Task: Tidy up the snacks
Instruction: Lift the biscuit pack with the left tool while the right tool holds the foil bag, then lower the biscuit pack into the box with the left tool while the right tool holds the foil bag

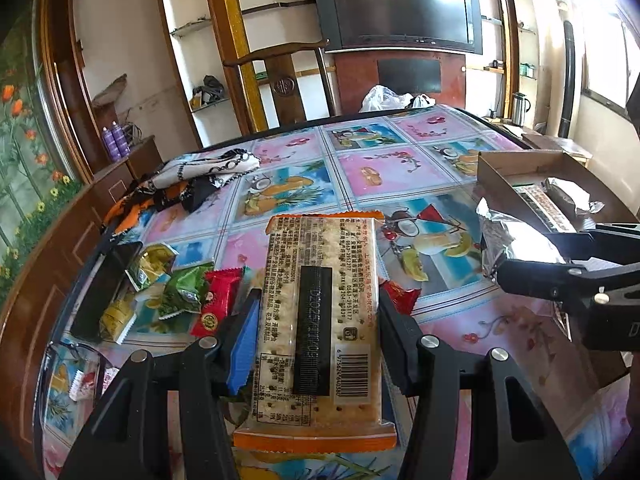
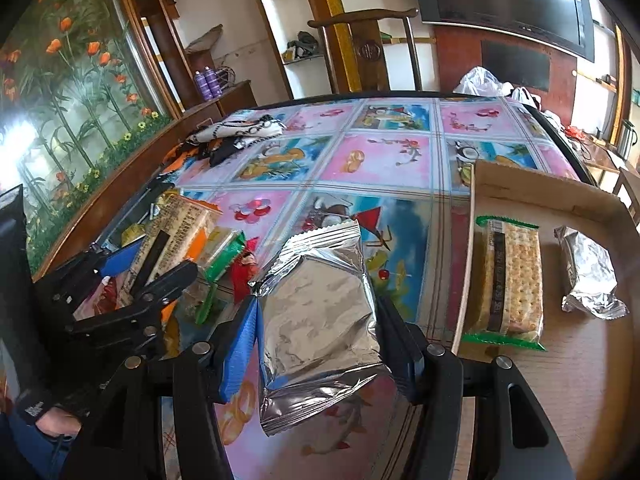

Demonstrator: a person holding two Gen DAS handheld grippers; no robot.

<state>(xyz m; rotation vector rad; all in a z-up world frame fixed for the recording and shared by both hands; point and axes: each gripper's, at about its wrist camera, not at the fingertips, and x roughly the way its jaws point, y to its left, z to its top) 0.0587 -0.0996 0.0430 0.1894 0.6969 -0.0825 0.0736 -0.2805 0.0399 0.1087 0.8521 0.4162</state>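
Left gripper (image 1: 316,336) clamped on cracker pack (image 1: 320,320), brittle: light squeeze at long edges. Right gripper (image 2: 320,332) holding foil pouch (image 2: 320,312), slippery, crushable: mid-sides.

Both fisheye views sit just behind their own hand-held gripper, tilted down across the bench (image 1: 400,168) toward the far television (image 1: 404,4). Each catches the other from the side; both share the cardboard tray (image 2: 540,196).

Crinkled, mirror-glossy foil packet (image 2: 320,332) — clear shiny plastic cracker pack (image 1: 318,320) — matt brown cardboard box (image 2: 548,196).
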